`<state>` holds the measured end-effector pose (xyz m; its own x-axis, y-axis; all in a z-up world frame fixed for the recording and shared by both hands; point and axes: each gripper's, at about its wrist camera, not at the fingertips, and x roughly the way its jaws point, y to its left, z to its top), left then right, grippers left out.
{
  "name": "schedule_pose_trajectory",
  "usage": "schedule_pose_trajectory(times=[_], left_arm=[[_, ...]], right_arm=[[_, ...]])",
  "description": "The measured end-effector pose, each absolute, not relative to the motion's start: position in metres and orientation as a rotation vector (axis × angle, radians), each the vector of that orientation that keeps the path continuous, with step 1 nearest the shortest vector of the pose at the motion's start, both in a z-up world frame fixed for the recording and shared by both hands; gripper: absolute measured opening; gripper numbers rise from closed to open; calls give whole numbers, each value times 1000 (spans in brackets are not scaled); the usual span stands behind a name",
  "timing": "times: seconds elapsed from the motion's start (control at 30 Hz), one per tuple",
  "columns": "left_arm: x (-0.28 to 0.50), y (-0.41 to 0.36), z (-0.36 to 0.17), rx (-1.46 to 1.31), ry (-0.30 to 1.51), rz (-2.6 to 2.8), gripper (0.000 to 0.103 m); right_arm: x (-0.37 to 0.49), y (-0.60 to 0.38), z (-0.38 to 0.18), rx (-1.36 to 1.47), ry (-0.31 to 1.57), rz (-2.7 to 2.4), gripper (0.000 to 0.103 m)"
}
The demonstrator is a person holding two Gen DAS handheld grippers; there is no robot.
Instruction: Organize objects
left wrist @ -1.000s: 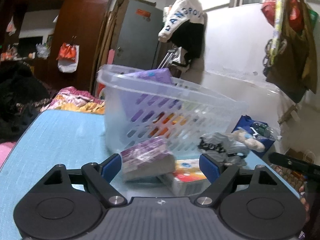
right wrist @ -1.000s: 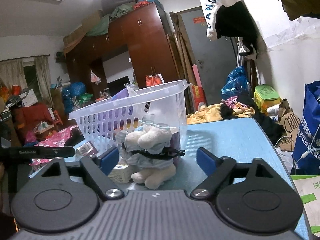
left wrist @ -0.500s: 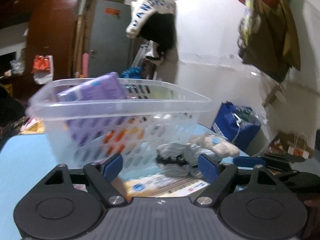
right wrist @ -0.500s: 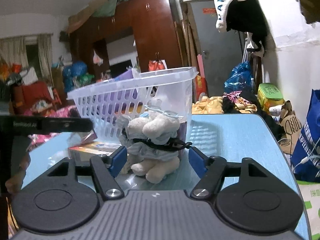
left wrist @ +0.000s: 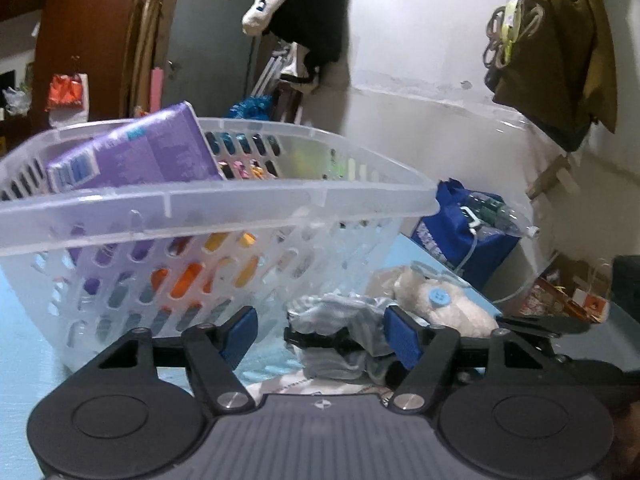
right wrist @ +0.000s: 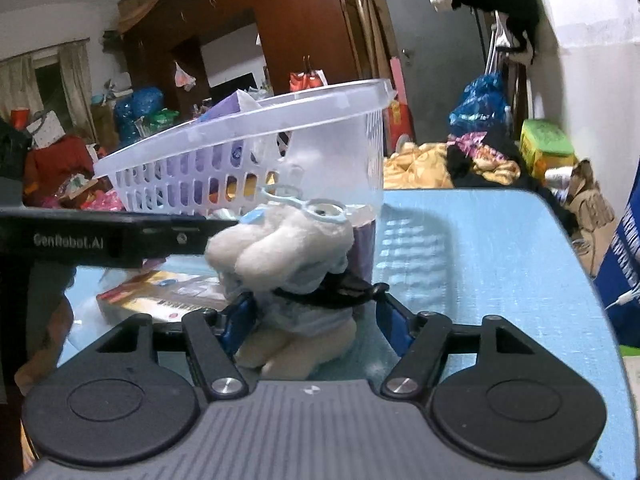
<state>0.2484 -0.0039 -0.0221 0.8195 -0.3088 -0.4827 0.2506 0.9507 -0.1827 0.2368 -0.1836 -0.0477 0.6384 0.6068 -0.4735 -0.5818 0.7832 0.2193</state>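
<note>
Presently, left to right.
Basket (left wrist: 224, 204): translucent perforated plastic, standing on the blue tabletop (right wrist: 480, 248); holds a purple packet (left wrist: 136, 156) leaning against its left end, with orange items showing through the wall holes.
Flat printed box (right wrist: 168, 296): lying on the tabletop just before the basket.
Left tongs (left wrist: 320, 334): blue pads apart, having just been closing; grey cloth of the toy lies between them, the right pad at its edge, no firm clamp visible.
Plush toy (right wrist: 288, 248): cream, pale-blue spectacles, black strap, upright on the tabletop beside the basket's right end.
Right tongs (right wrist: 314, 320): pads closing about the toy's lower body; whether they press it cannot be told.
</note>
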Motion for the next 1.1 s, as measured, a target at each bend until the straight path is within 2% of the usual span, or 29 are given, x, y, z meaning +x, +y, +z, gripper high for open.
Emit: schedule_pose_trajectory(times=[0.03, 0.1, 0.17, 0.2, 0.23, 0.27, 0.3, 0.53, 0.8, 0.97, 1.1], left_arm=[[248, -3, -23, -120, 533, -318, 58], [247, -5, -23, -118, 530, -324, 56], [244, -6, -22, -101, 521, -323, 55], [242, -6, -22, -98, 512, -325, 43], [240, -6, -21, -100, 504, -332, 39], [235, -5, -20, -101, 490, -336, 30], [233, -5, -19, -100, 477, -336, 28], [202, -6, -1, -108, 384, -358, 25], [160, -5, 64, -44, 230, -338, 25], [181, 8, 104, -14, 212, -272, 25], [219, 20, 114, -13, 257, -224, 25]], right_arm=[[238, -184, -48, 54, 562, 683, 69], [240, -184, -49, 59, 577, 699, 49], [237, -183, -49, 46, 580, 705, 48], [235, -183, -48, 35, 571, 701, 47], [232, -183, -47, 30, 563, 697, 46], [231, -184, -46, 29, 552, 698, 44], [232, -185, -44, 27, 536, 701, 43], [208, -188, -27, -11, 439, 705, 42], [179, -186, 35, -48, 296, 749, 42], [200, -161, 76, -86, 265, 782, 42], [239, -139, 89, -100, 301, 797, 42]])
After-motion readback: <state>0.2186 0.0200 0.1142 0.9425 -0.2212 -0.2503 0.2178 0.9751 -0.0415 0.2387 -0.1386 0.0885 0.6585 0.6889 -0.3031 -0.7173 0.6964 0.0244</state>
